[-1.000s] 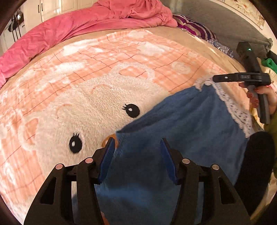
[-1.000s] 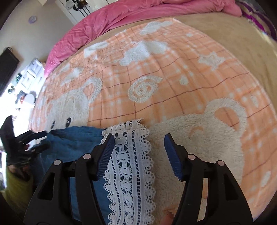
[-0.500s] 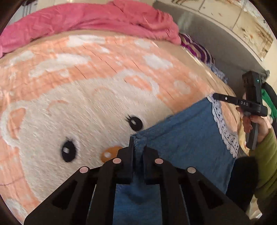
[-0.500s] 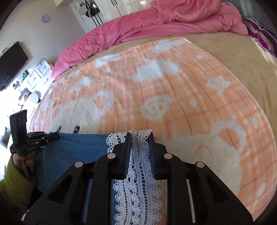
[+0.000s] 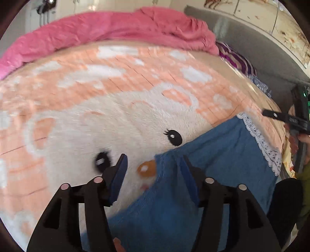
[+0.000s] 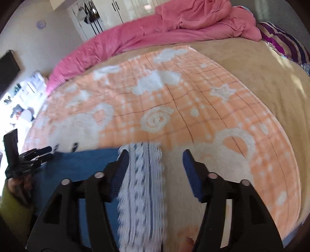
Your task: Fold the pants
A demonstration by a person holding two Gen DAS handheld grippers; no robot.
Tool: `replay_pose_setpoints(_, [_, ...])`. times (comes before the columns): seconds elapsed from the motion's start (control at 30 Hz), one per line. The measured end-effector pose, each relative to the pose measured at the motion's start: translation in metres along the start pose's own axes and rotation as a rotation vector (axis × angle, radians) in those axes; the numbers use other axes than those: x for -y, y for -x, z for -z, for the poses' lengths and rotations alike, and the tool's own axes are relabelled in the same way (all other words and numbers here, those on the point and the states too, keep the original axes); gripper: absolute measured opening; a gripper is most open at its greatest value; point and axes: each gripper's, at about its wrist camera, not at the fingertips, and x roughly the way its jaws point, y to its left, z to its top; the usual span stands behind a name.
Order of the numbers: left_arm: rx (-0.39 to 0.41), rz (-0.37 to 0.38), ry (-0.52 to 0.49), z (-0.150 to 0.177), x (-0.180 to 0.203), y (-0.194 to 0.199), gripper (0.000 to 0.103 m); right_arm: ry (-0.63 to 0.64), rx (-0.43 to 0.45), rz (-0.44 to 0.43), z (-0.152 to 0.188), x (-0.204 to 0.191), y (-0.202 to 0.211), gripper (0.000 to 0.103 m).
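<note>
Blue pants (image 5: pixel 213 155) with a white lace hem (image 5: pixel 259 141) lie flat on a peach bear blanket (image 5: pixel 116 77). My left gripper (image 5: pixel 153 158) hovers over the pants' near corner. Its jaws are opening, the corner lies loose between them, and the pads do not press it. In the right wrist view the pants (image 6: pixel 81 164) run left from the lace hem (image 6: pixel 143 184). My right gripper (image 6: pixel 155 153) is over that hem with its jaws opening and the lace free between them. Each view shows the other gripper at its edge.
A crumpled pink duvet (image 5: pixel 116 33) runs along the bed's far side, with a purple striped pillow (image 5: pixel 238 62) by the grey headboard. A green sleeve (image 6: pixel 11 203) and a dark leg (image 5: pixel 284 197) are at the bed's near edge. Wardrobes (image 6: pixel 120 7) stand behind.
Half a second ago both grippers were pinched shut on the fabric, the left on the blue corner, the right on the lace. Both now stand apart and the cloth is let go.
</note>
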Motion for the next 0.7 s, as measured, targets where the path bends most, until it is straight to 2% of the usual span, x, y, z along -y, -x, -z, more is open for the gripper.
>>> replay_pose_setpoints(0.03, [0.025,-0.042,-0.003,0.005,0.0,0.019,0.069,0.012,-0.007,-0.013,0.008,-0.001,0.009,0.055])
replay_pose_setpoints(0.1, [0.061,-0.089,-0.008,0.014,0.002,0.047,0.075,0.046,-0.04,-0.025,0.026,-0.005,0.022,0.057])
replay_pose_setpoints(0.17, [0.099,-0.056,0.04,0.032,0.003,0.078,0.076,0.063,-0.09,-0.017,0.046,-0.003,0.031,0.057])
replay_pose_setpoints(0.27, [0.105,0.018,0.101,0.064,0.007,0.096,0.076,0.045,-0.131,-0.039,0.07,0.003,0.037,0.057])
replay_pose_setpoints(0.43, [0.053,-0.053,0.179,0.098,0.001,0.099,0.076,0.007,-0.182,-0.056,0.094,0.008,0.026,0.057])
replay_pose_setpoints(0.47, [0.036,-0.084,0.193,0.103,-0.004,0.098,0.076,-0.006,-0.201,-0.057,0.097,0.01,0.021,0.05])
replay_pose_setpoints(0.53, [0.002,-0.248,0.193,0.11,-0.01,0.094,0.076,0.022,-0.221,-0.07,0.104,0.008,0.016,0.017])
replay_pose_setpoints(0.57, [-0.013,-0.341,0.202,0.114,-0.018,0.091,0.076,0.039,-0.218,-0.064,0.106,0.005,0.016,0.016])
replay_pose_setpoints(0.6, [-0.025,-0.371,0.223,0.116,-0.026,0.09,0.075,0.059,-0.211,-0.048,0.107,0.002,0.018,0.016])
replay_pose_setpoints(0.7, [-0.016,-0.398,0.306,0.124,-0.054,0.094,0.07,0.061,-0.199,-0.02,0.109,0.002,0.026,0.016])
